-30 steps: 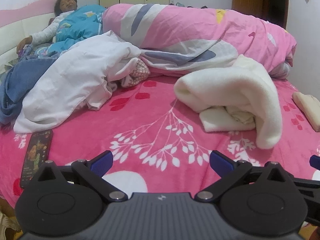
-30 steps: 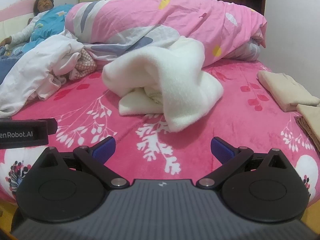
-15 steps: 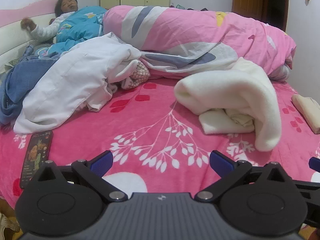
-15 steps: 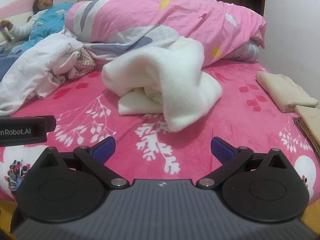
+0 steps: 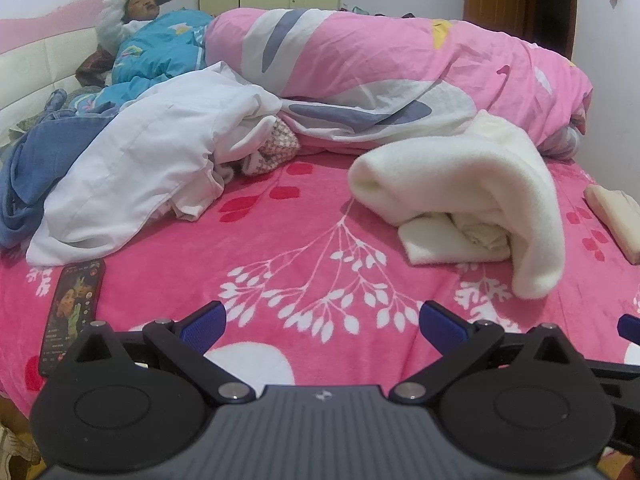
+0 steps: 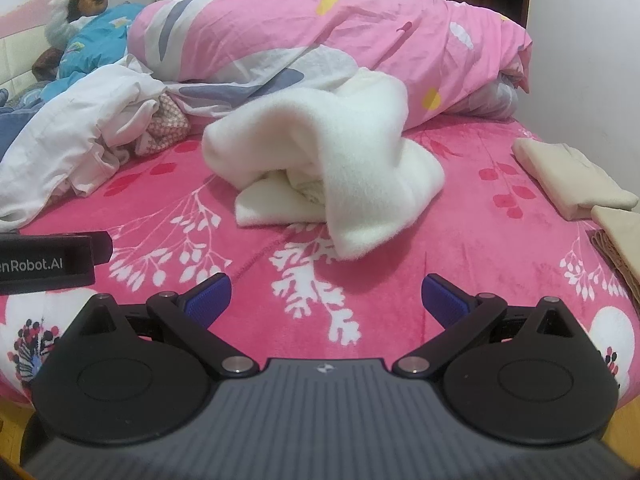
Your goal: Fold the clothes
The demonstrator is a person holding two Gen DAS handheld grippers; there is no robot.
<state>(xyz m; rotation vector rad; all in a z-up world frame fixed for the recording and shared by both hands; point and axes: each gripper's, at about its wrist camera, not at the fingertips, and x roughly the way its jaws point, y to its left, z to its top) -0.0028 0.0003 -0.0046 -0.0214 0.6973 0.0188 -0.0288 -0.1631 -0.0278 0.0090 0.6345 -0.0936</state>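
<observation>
A crumpled cream fleece garment lies in a heap on the pink flowered bedspread. My left gripper hovers open near the bed's front edge, well short of the garment and to its left. My right gripper is also open, just in front of the garment, nothing between its blue pads. A pile of white cloth with a blue garment lies at the left. Folded beige clothes sit at the right edge.
A rolled pink quilt fills the back of the bed. A person lies at the headboard, holding up a phone. Another phone lies on the bed at front left. The left gripper's body shows in the right wrist view.
The person at the headboard has raised an arm and now holds a phone overhead. Both grippers have stayed open and nearly still; the clothes have not moved.
</observation>
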